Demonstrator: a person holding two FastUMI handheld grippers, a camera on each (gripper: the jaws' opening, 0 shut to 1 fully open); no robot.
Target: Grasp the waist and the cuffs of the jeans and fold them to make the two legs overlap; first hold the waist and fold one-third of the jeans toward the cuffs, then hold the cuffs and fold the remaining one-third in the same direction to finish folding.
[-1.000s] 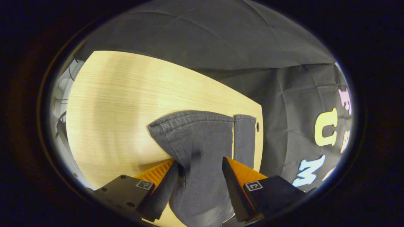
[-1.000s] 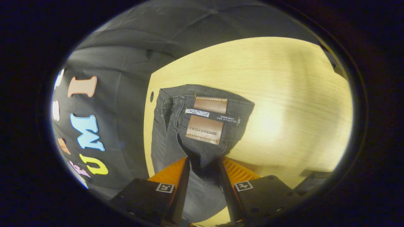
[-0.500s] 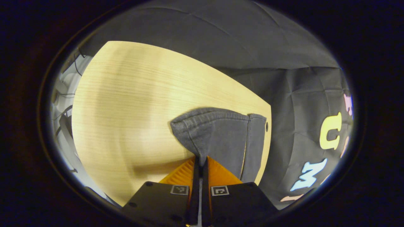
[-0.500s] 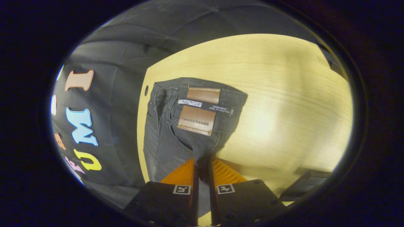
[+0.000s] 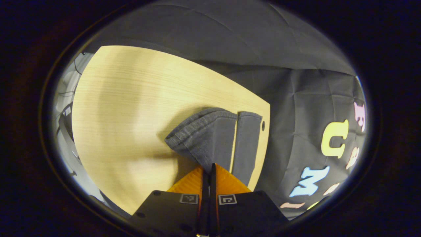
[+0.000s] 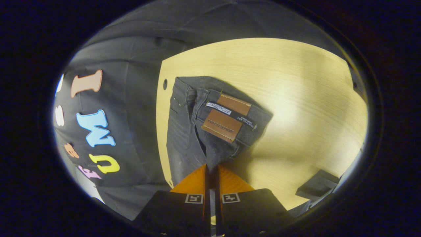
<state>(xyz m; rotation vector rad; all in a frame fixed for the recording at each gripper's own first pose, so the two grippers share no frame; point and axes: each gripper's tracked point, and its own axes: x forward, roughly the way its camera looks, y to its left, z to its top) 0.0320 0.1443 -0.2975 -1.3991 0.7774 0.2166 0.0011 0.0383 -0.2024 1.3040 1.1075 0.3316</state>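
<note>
Dark grey jeans lie along the edge of a light wooden table (image 5: pixel 125 98). In the left gripper view the two cuffs (image 5: pixel 210 138) sit side by side, and my left gripper (image 5: pixel 209 171) is shut on the nearer cuff, which is raised off the table. In the right gripper view the waist (image 6: pixel 213 115) with its brown leather patch (image 6: pixel 227 118) is lifted and tilted, and my right gripper (image 6: pixel 212 169) is shut on the waistband edge. The middle of the jeans is hidden.
The booth's black cloth wall hangs right beside the table edge where the jeans lie. A small hole (image 6: pixel 165 84) marks the table corner. A dark object (image 6: pixel 317 186) lies at the table's near right in the right gripper view. Cables (image 5: pixel 67 108) show beyond the far edge.
Both grippers went from open around the fabric to shut on it. The cuff and the waist have since lifted off the table and tilted.
</note>
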